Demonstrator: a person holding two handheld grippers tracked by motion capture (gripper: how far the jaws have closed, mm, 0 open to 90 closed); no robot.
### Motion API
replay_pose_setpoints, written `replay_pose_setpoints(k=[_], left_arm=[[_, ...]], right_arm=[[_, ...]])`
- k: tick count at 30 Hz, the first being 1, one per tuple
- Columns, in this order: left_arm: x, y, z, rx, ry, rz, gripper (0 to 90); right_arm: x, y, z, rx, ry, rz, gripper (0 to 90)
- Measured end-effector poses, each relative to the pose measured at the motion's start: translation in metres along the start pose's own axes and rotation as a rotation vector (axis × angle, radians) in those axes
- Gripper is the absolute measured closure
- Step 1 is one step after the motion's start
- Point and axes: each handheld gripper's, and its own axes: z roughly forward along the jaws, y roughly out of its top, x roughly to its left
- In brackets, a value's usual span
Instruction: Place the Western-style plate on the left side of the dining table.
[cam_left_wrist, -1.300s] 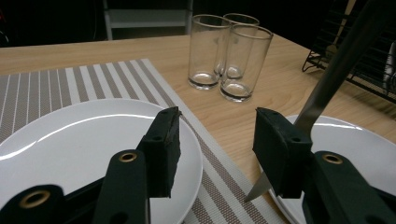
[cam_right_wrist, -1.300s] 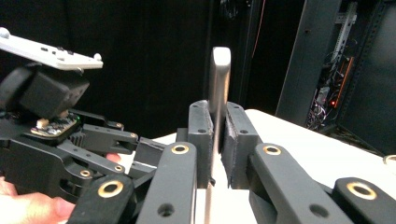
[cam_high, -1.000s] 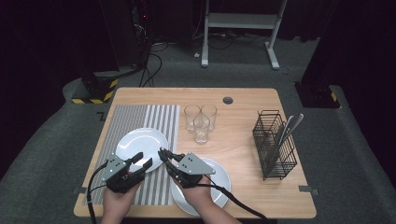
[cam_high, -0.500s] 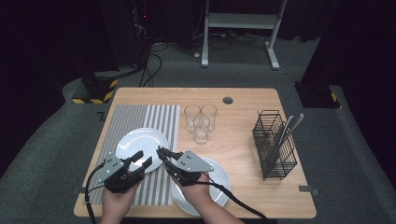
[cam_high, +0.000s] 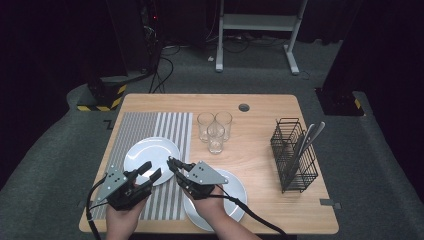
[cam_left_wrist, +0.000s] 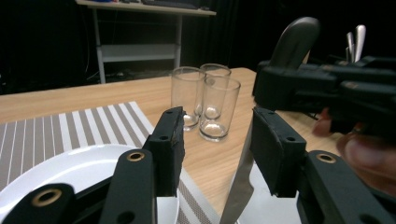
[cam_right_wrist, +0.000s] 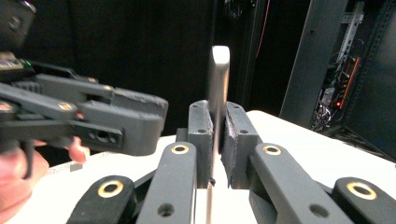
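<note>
My right gripper (cam_high: 173, 164) (cam_right_wrist: 215, 112) is shut on a table knife (cam_right_wrist: 219, 70), whose grey handle stands up between the jaws. In the left gripper view the knife's blade (cam_left_wrist: 237, 186) hangs down just inside my left gripper's right jaw, and the right gripper (cam_left_wrist: 327, 88) holds the handle above it. My left gripper (cam_high: 151, 173) (cam_left_wrist: 217, 126) is open, over the edge of a white plate (cam_high: 145, 150) on the striped placemat (cam_high: 150, 125). The two grippers' tips are close together. A second white plate (cam_high: 235, 195) lies under my right hand.
Three clear glasses (cam_high: 215, 131) stand together at mid table. A black wire cutlery basket (cam_high: 295, 160) with several utensils stands at the right. A round grommet (cam_high: 244, 107) sits near the far edge. Dark floor and cables surround the table.
Hardly anything has changed. The right gripper with the knife has edged slightly left toward the left gripper, and both hands stay near the front edge.
</note>
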Motion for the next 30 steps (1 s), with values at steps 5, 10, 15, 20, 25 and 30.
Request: replay_pose_setpoints(k=[5,10,15,20,25,30], left_arm=[[-0.004,0.008,-0.004,-0.027,-0.026,0.002,53.6],[-0.009,0.017,-0.004,-0.052,-0.041,0.01,53.1],[-0.014,0.022,-0.002,-0.062,-0.054,0.024,52.9],[-0.02,0.03,0.003,-0.067,-0.067,0.038,53.1],[-0.024,0.033,0.007,-0.065,-0.067,0.047,54.1],[-0.028,0.038,0.012,-0.067,-0.071,0.064,59.0]], right_arm=[[0.001,0.0,0.0,-0.001,0.001,-0.004,82.9],[0.002,0.0,-0.001,0.003,0.0,-0.004,82.9],[0.001,0.0,0.0,-0.001,0.0,-0.005,82.8],[0.002,0.0,0.0,0.0,0.012,0.002,82.5],[0.003,-0.001,0.0,-0.003,0.016,0.001,82.4],[0.002,-0.001,0.0,-0.003,0.021,0.002,82.4]])
